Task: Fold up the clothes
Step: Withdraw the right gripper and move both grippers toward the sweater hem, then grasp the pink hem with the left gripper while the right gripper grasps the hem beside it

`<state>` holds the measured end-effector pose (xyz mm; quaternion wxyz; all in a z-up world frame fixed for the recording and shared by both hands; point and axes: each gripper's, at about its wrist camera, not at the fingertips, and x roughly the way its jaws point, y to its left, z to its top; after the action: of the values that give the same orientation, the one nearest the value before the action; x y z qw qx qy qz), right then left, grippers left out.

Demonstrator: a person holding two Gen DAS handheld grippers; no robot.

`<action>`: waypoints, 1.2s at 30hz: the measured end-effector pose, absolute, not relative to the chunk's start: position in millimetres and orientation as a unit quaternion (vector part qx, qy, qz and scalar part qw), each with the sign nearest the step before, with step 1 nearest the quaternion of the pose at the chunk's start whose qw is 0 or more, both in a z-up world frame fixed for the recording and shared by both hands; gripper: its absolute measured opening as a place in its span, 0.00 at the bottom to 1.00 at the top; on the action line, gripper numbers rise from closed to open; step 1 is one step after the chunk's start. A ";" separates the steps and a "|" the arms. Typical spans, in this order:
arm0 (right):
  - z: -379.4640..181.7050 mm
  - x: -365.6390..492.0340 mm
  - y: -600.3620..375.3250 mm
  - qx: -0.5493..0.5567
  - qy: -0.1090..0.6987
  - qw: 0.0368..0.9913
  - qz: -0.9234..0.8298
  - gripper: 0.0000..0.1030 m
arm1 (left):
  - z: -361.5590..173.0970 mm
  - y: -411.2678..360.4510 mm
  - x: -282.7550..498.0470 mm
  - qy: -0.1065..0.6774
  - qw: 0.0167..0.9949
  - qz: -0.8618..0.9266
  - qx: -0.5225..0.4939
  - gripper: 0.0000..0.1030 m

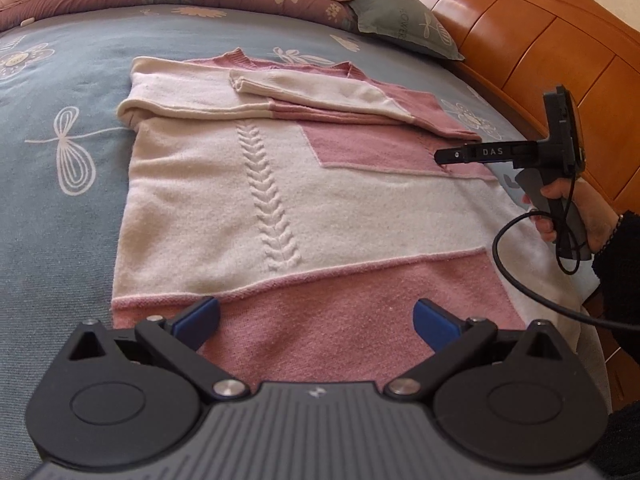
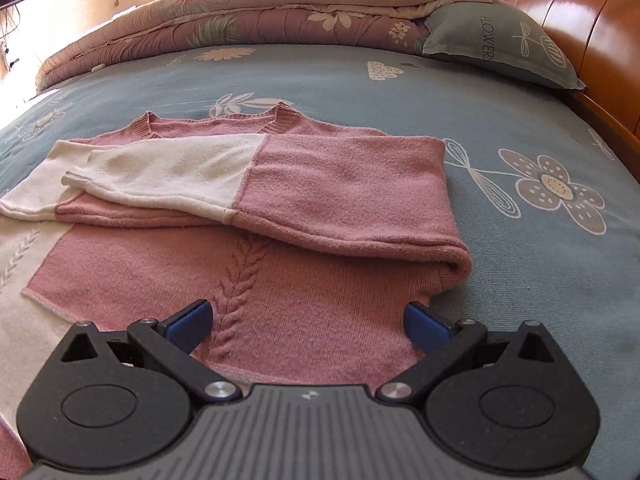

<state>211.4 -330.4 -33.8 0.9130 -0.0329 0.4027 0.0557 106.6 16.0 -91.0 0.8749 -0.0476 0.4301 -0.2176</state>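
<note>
A pink and cream knitted sweater lies flat on the bed, both sleeves folded across its chest. My left gripper hovers open over the pink hem band, nothing between its blue pads. The right gripper, held by a hand, shows side-on at the sweater's right edge in the left wrist view. In the right wrist view that sweater fills the foreground, with the folded pink sleeve just ahead. My right gripper is open above the pink chest panel by the cable pattern.
The bed has a blue flowered cover. A folded floral quilt and a grey-green pillow lie at the far end. A wooden headboard runs along the right side. A black cable hangs from the right gripper's handle.
</note>
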 end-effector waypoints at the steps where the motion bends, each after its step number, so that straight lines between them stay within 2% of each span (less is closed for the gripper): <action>1: -28.4 200.7 -327.7 -0.040 0.406 0.911 0.058 1.00 | -88.7 14.8 105.5 0.431 0.877 -0.210 -0.040 0.99; 6: -7.5 135.3 -298.2 -0.047 0.404 0.899 0.162 1.00 | -72.0 5.9 101.2 0.408 0.886 -0.218 -0.015 0.99; 11: -27.9 98.0 -260.0 -0.079 0.444 0.863 0.226 1.00 | -77.9 -11.6 102.3 0.423 0.881 -0.206 0.043 0.99; 14: -35.0 79.4 -242.4 -0.140 0.434 0.863 0.215 1.00 | -89.9 -10.3 95.6 0.451 0.870 -0.194 0.053 0.99; 24: -37.3 63.6 -253.7 -0.103 0.430 0.878 0.184 1.00 | -89.8 3.6 53.8 0.464 0.858 -0.204 0.084 0.99; 29: -38.7 64.2 -251.9 -0.100 0.428 0.881 0.176 1.00 | -75.8 -9.9 64.4 0.430 0.869 -0.220 0.102 0.99; 36: -38.4 63.7 -252.4 -0.100 0.427 0.881 0.177 1.00 | -92.5 -23.6 71.9 0.419 0.864 -0.255 0.114 0.99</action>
<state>63.7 -252.4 -38.4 0.8812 -0.0995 0.4269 0.1768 71.9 -23.6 -92.5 0.8642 0.1143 0.4185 -0.2548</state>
